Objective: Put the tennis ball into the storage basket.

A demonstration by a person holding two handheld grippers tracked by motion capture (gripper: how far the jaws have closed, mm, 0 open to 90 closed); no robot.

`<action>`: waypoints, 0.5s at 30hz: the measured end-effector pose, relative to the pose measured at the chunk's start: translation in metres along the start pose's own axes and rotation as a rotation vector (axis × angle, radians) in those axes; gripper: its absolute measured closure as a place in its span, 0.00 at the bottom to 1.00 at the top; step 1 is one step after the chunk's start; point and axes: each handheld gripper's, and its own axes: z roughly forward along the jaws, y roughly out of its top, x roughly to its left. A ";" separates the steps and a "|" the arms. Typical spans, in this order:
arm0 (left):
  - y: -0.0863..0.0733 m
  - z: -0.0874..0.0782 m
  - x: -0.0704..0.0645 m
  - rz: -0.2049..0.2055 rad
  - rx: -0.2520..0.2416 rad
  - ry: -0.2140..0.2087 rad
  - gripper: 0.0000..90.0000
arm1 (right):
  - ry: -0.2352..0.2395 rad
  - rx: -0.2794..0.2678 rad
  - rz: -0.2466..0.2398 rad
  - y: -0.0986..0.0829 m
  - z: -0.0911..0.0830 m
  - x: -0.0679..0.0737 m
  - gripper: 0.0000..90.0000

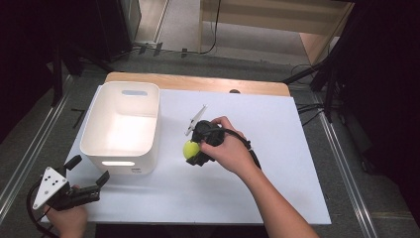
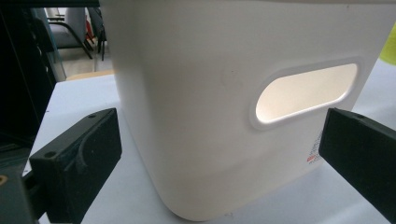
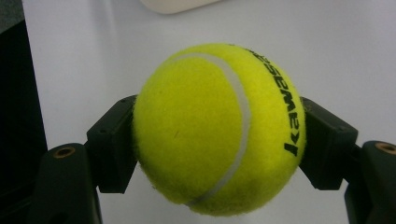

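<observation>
From above, the right gripper [image 1: 194, 150] sits near the middle of the white table [image 1: 277, 163], its jaws clamped on a yellow tennis ball [image 1: 190, 148] just to the right of the white bin [image 1: 122, 127]. The left gripper [image 1: 88, 174] rests at the table's near left corner, jaws apart, pointing at the bin's front wall.

In the left gripper view, the two black jaws stand wide apart with the bin [image 2: 201, 93] and its handle slot [image 2: 303, 93] close ahead.

In the right gripper view, the ball [image 3: 219, 128] is pinched on both sides by the jaws, above the table [image 3: 336, 51]
</observation>
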 end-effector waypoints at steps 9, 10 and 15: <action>0.000 0.000 0.000 0.001 0.004 0.001 0.00 | -0.003 0.001 -0.027 0.011 -0.001 0.001 0.26; 0.000 0.000 0.000 0.001 0.004 0.001 0.00 | -0.001 0.001 -0.018 0.012 -0.002 0.002 0.26; 0.000 0.000 0.000 -0.001 0.000 -0.002 0.00 | 0.001 -0.013 -0.017 0.018 -0.003 0.003 0.26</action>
